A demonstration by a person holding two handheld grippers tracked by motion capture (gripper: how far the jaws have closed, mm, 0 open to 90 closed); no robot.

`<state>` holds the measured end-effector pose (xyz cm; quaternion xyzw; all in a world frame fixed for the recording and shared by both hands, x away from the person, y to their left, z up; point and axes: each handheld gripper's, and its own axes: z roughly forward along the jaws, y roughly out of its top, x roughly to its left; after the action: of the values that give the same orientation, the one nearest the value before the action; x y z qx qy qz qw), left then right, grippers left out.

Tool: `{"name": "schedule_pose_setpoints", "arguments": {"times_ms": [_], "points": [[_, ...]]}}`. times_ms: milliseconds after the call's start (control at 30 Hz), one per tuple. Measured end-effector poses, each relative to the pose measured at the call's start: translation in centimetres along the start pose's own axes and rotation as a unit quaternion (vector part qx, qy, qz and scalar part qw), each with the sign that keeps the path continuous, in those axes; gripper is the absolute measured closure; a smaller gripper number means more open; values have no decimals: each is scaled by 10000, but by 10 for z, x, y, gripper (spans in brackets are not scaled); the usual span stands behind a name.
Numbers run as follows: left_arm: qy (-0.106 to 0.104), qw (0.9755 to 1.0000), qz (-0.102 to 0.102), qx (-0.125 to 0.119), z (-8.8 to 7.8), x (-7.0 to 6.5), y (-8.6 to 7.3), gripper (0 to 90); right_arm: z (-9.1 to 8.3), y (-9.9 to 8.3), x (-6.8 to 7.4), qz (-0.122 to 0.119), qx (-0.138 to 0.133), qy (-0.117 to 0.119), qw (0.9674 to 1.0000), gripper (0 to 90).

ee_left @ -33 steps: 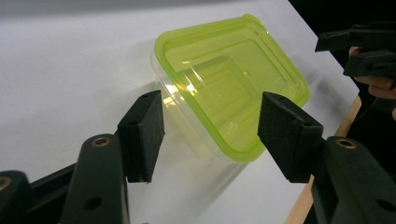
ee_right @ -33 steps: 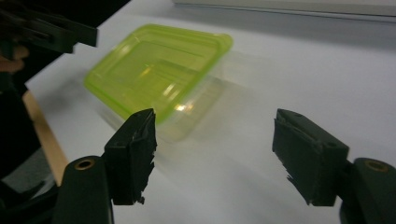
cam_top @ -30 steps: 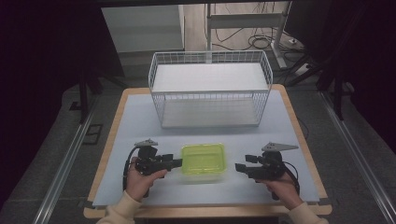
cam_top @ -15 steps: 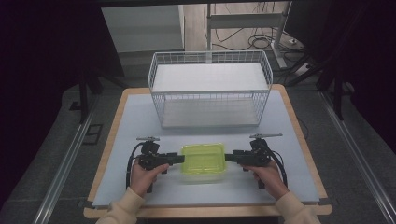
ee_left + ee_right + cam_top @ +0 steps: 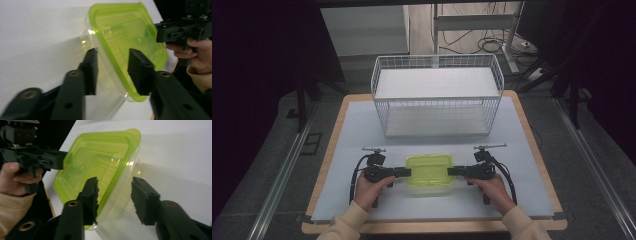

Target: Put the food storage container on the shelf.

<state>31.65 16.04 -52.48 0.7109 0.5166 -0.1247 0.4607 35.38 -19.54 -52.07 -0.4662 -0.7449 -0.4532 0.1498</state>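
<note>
A clear box with a lime-green lid (image 5: 429, 172) lies on the pale table near its front edge. My left gripper (image 5: 408, 172) reaches in at the box's left end and my right gripper (image 5: 451, 171) at its right end, both held level. In the left gripper view the jaws (image 5: 113, 67) straddle the lid's rim, one over the lid and one beside the clear wall. In the right gripper view the jaws (image 5: 113, 192) straddle the other end, with a slim gap at the wall-side jaw. Both pairs have just been closing with the box between them.
A white wire basket (image 5: 437, 115) stands behind the box at the middle of the table (image 5: 357, 135). The person's hands and beige sleeves come in from the front edge. Cables trail from both grippers. Dark floor and metal rails flank the table.
Both grippers have moved inward from the box's sides until their jaws enclose its two ends. Their jaws have narrowed. The box has stayed in place.
</note>
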Motion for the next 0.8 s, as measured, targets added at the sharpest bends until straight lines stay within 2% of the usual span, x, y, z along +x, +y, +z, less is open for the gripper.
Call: {"name": "schedule_pose_setpoints", "arguments": {"times_ms": [67, 133, 167, 233, 333, 467, 633, 667, 800], "points": [[-86, 9999, -97, 6, 1, 1, 0, 679, 1, 0, 0, -13, -11, 8, 10000, 665], [-143, 9998, -118, -4, 1, 1, 0, 694, 1, -1, 1, 10, -38, -21, 10000, 689], [-158, 9998, -110, -10, 1, 0, -1, 715, -2, 0, 2, 114, -101, 6, 9999, 725], [-229, 9997, -54, -61, -1, -3, -1, 735, -3, 0, 1, 150, -124, 41, 9998, 738], [-305, 9994, -15, -173, -7, -6, -2, 769, -9, -1, 1, 370, -255, 180, 9988, 789], [-266, 9993, 25, -248, -9, -8, -3, 807, -11, -1, 5, 293, -299, 171, 9990, 808], [-227, 9992, 109, -301, -12, -11, -4, 809, -13, -1, 11, 200, -333, 134, 9992, 811], [-194, 9991, 189, -316, -13, -14, -4, 808, -14, -1, 12, 182, -347, 134, 9991, 811], [-158, 9985, 301, -418, -18, -19, -3, 809, -17, 0, 16, 101, -424, 158, 9989, 810]]}}
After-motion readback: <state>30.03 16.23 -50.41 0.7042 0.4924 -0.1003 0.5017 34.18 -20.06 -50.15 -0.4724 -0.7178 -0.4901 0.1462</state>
